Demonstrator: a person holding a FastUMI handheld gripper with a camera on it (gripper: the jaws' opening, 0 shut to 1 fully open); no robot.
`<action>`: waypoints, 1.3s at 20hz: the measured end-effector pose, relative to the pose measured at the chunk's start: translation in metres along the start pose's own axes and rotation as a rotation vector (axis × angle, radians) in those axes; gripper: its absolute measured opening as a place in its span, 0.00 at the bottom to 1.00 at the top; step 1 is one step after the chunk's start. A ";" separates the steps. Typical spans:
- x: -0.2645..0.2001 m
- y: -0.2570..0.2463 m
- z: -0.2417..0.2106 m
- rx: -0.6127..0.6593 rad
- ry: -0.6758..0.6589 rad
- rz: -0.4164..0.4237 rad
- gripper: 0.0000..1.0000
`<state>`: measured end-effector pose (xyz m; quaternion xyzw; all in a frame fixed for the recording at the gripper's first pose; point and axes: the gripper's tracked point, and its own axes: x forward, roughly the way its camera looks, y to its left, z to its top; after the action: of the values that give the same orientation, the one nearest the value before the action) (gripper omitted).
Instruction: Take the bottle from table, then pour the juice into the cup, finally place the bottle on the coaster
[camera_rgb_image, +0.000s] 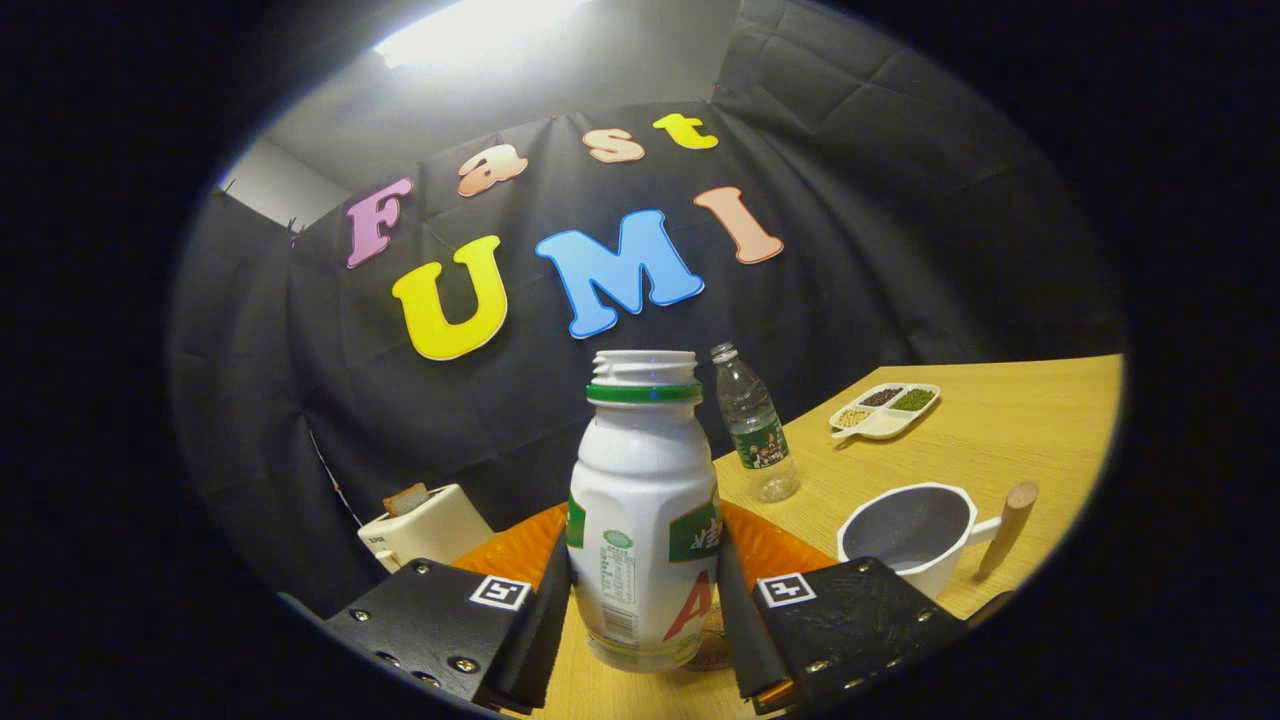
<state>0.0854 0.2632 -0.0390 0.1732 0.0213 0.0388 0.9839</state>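
Observation:
A white juice bottle (645, 520) with a green neck ring and no cap stands upright between my fingers. My gripper (645, 600) is shut on its lower body, one finger pressing each side. The bottle's base is at or just above the wooden table (1000, 450); I cannot tell whether it touches. A small round brownish coaster (712, 648) peeks out right behind the bottle's base. The cup (905, 530), white outside and grey inside with a wooden handle, sits beyond my right finger and looks empty.
An orange ribbed mat (775, 550) lies behind the bottle. A clear plastic water bottle (757, 430) stands further back. A white divided tray of beans (885, 408) is at the far right, and a cream toaster (425, 525) sits beyond my left finger.

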 end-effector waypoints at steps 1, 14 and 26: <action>0.000 -0.003 0.001 -0.047 0.000 -0.014 0.68; 0.018 0.011 0.012 -0.355 -0.026 0.013 0.67; 0.028 0.013 -0.016 -0.419 0.062 0.027 0.68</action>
<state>0.1117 0.2835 -0.0508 -0.0360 0.0406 0.0607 0.9967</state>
